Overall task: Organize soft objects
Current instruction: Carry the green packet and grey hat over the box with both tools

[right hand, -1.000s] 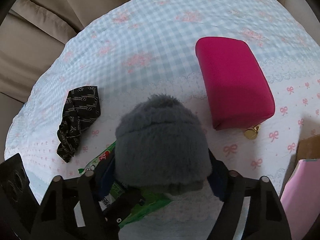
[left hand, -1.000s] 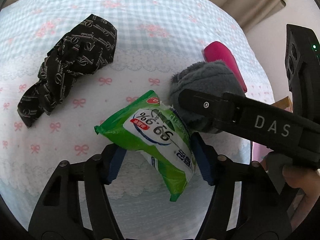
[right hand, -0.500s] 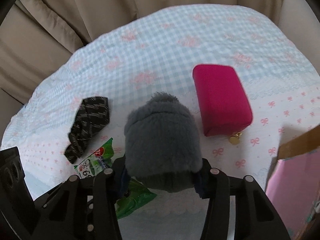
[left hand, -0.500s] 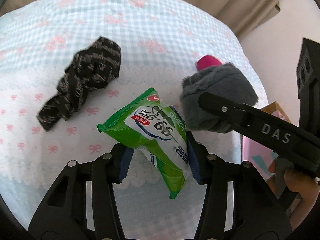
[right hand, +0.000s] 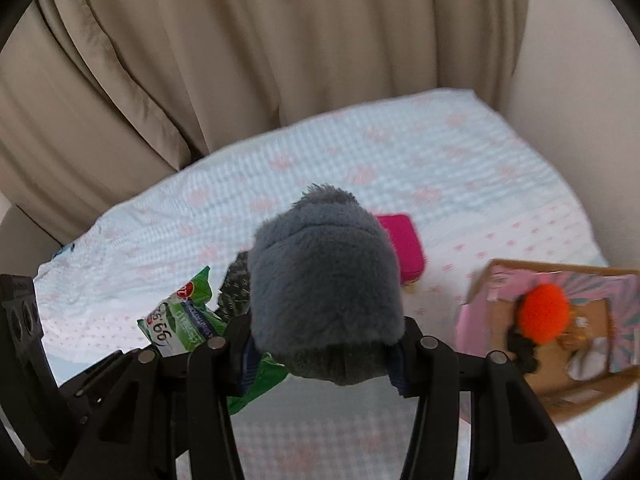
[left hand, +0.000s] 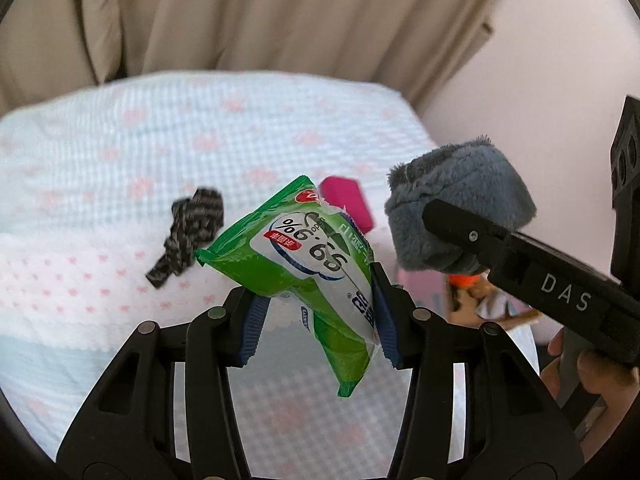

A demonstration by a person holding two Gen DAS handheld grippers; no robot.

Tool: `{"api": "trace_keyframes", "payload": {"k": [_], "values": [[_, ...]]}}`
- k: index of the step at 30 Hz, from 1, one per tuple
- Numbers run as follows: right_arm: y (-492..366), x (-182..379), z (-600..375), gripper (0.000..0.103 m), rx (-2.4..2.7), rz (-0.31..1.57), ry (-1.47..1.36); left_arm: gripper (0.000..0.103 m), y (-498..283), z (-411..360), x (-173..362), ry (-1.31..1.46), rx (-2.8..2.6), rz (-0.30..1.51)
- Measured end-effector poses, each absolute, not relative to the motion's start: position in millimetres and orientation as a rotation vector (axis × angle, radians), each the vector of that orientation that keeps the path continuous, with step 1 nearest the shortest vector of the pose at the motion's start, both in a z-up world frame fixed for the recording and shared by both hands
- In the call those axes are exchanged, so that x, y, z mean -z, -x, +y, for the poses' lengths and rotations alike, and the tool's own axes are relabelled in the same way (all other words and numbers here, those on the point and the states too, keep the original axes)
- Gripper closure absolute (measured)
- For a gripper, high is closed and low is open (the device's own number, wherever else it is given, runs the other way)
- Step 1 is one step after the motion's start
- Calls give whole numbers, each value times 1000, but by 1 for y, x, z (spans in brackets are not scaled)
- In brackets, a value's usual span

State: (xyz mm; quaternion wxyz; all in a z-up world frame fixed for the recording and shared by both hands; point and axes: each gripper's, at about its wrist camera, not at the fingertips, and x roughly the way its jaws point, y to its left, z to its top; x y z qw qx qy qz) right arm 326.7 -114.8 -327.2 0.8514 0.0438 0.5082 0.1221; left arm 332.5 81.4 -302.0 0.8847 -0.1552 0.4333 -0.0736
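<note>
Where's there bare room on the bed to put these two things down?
Free: the broad stretch of bedspread between the curtain and the black patterned cloth, and the near strip under the grippers. Crowded: the middle, where that cloth and the pink pouch lie, and the right edge beside the cardboard box, which already holds an orange pompom.

My left gripper point(left hand: 318, 316) is matte black plastic, with two forked arms and a round silver screw head on each link. Its pads point(left hand: 251, 330) are dark blue and ribbed. To the right of this claw I see my right gripper point(left hand: 448, 236), also black, with white letters "DAS" on its side and one small screw near the tip. Behind it, bare fingers point(left hand: 592, 364) hold the handle.
</note>
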Motion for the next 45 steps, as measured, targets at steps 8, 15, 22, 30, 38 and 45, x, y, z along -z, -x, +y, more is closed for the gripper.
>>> {"api": "trace_keyframes", "payload": {"k": [8,15,22,30,38,45], "values": [[-281,235,-156,56,-206,960,-103,59,-294,41,227,289,203,827],[-249,184,-221,56,-158,917,-150,59,-270,-9,174,265,207,795],[-225,162,-306,56,-137,913,-127,59,-269,-76,162,276,189,812],[-230,195,-395,56,-104,979,-101,59,-304,-168,182,261,203,880],[-264,255,-458,56,-119,1086,-114,59,-356,-223,246,252,165,1012],[-295,317,-484,56,-150,1196,-145,59,-392,-248,316,190,124,1172]]}}
